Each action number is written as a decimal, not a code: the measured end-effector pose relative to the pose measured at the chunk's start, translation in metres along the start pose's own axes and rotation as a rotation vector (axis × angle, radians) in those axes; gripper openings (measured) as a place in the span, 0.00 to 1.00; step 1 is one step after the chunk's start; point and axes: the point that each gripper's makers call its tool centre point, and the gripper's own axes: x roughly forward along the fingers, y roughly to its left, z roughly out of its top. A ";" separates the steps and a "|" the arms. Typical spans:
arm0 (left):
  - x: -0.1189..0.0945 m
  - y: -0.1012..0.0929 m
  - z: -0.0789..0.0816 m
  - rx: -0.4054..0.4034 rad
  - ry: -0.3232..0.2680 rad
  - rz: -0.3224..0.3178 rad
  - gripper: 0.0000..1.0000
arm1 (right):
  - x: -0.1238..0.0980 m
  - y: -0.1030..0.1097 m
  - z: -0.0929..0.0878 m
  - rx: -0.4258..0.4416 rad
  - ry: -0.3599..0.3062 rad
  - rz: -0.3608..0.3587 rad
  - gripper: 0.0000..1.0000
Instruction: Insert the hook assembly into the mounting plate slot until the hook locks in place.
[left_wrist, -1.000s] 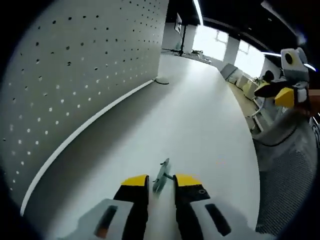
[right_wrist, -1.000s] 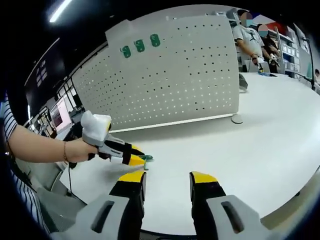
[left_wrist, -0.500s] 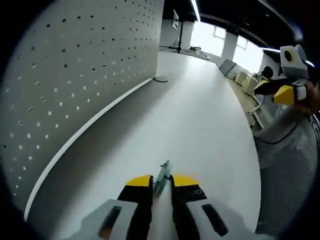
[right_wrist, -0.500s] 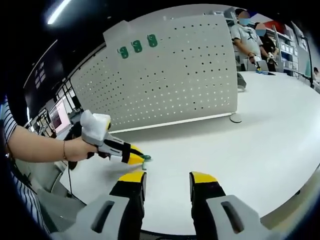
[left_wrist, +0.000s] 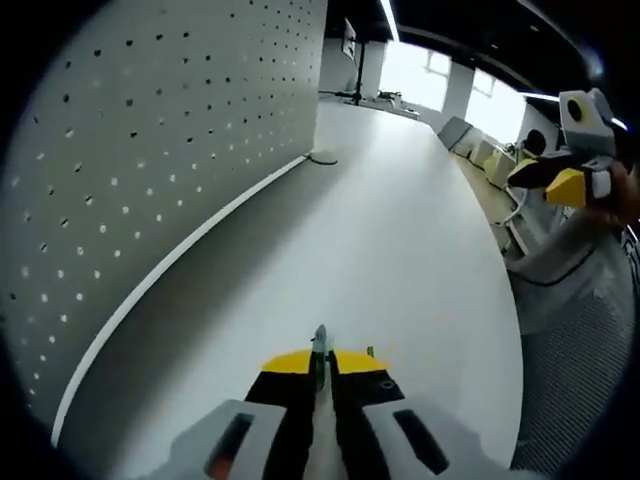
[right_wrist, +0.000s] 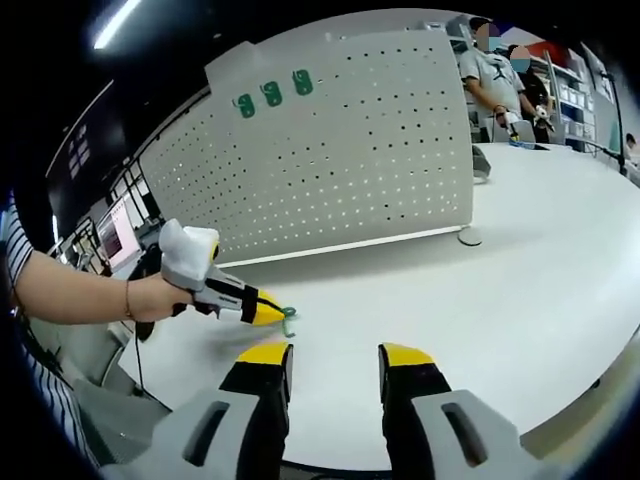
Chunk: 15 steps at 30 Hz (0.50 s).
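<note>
Now, by part:
Left gripper (left_wrist: 320, 362): jaws pinched tight on green hook assembly (left_wrist: 319, 343), low over white table (left_wrist: 400, 230).
Hook loc: near left of table, in front of pegboard (right_wrist: 340, 150), tip poking past yellow pads.
Right gripper (right_wrist: 335, 355): jaws wide apart, holding nothing, near edge.
Pegboard: 3 green hooks (right_wrist: 272, 94) top left.

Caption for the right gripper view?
Left gripper shut on hook on table, pegboard behind.
</note>
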 end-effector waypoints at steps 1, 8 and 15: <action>0.000 0.000 0.000 -0.006 0.000 -0.001 0.06 | 0.000 0.000 0.000 -0.001 0.001 0.000 0.31; -0.002 0.002 0.000 -0.018 -0.001 0.002 0.03 | 0.000 -0.001 0.000 0.000 0.001 -0.003 0.31; -0.003 0.006 0.002 -0.090 -0.009 0.009 0.01 | 0.000 -0.001 0.000 0.000 0.001 -0.004 0.31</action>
